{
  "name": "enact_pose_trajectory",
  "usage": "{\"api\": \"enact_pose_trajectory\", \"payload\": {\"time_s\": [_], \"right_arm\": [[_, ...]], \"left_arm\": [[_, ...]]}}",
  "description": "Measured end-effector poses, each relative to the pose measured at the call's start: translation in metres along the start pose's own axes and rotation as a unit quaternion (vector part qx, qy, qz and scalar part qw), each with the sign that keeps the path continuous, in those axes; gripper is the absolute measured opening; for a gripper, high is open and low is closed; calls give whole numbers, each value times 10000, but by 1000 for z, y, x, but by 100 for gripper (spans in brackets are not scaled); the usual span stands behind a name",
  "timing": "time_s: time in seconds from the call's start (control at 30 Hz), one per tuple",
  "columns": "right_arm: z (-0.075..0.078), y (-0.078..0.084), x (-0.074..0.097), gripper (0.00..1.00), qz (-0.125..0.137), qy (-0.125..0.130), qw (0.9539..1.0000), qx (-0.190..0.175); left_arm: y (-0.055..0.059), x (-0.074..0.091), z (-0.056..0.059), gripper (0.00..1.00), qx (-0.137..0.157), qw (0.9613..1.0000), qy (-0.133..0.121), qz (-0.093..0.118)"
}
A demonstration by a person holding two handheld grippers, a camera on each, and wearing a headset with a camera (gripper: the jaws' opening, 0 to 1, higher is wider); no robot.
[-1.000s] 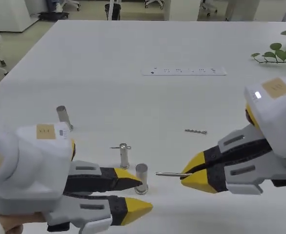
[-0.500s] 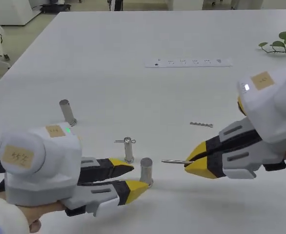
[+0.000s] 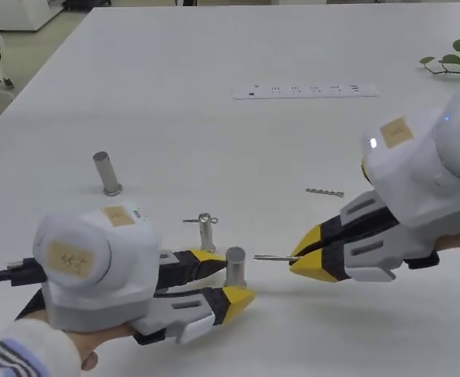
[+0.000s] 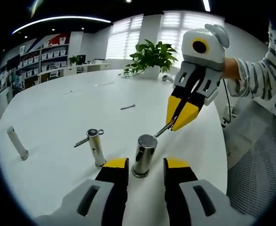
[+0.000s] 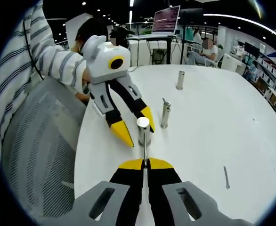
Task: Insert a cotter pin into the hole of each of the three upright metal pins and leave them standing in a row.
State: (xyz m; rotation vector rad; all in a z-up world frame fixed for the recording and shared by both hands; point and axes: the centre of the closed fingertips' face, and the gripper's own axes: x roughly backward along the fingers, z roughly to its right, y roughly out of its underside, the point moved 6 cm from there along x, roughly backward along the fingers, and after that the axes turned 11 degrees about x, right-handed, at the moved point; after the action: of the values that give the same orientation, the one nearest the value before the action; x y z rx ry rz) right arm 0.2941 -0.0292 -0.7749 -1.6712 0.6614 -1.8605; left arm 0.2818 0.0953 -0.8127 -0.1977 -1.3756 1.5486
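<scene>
Head view: the right tongs are clamped on a cotter pin, held level with its free tip just short of the near metal pin. That pin stands upright between the jaws of the left tongs. Just beyond the left tongs stands the fitted metal pin, a cotter pin already through it. The bare metal pin is well apart, further out on the counter. A spare cotter pin lies beyond the right tongs.

Left gripper view: the jaws stand narrowly apart on either side of the near metal pin's base, with slivers of counter showing, so they seem to flank it rather than pinch it.

Right gripper view: the cotter pin runs straight out from the closed jaws toward the pin's top.

Risk: the hole cannot be made out from here. If the tip meets solid metal, the push could topple the loosely flanked pin or make the cotter pin slip in the jaws.

Since a second ago, the left tongs have come forward around the pin, which then stood at their tips. The cotter pin's gap has changed little.
</scene>
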Motion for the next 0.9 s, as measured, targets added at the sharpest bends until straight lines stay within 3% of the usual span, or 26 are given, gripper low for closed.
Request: {"api": "enact_pose_trajectory", "payload": {"time_s": [0.27, 0.33, 0.63, 0.8, 0.9], "right_arm": [[1, -4, -3, 3, 18, -6, 10000, 9], [1, -5, -3, 3, 24, -10, 10000, 21], [1, -8, -3, 3, -11, -13, 9999, 114], [0, -8, -4, 3, 8, -25, 9999, 159], [-1, -9, -3, 3, 57, -30, 9997, 242]], "left_arm": [[0, -4, 1, 23, -104, 9999, -65, 17], [1, -4, 1, 20, -10, 10000, -60, 13], [0, -4, -4, 13, -206, 9997, -155, -25], [0, -5, -3, 12, -386, 9992, -106, -48], [0, -5, -3, 12, -334, 9994, -51, -57]]}}
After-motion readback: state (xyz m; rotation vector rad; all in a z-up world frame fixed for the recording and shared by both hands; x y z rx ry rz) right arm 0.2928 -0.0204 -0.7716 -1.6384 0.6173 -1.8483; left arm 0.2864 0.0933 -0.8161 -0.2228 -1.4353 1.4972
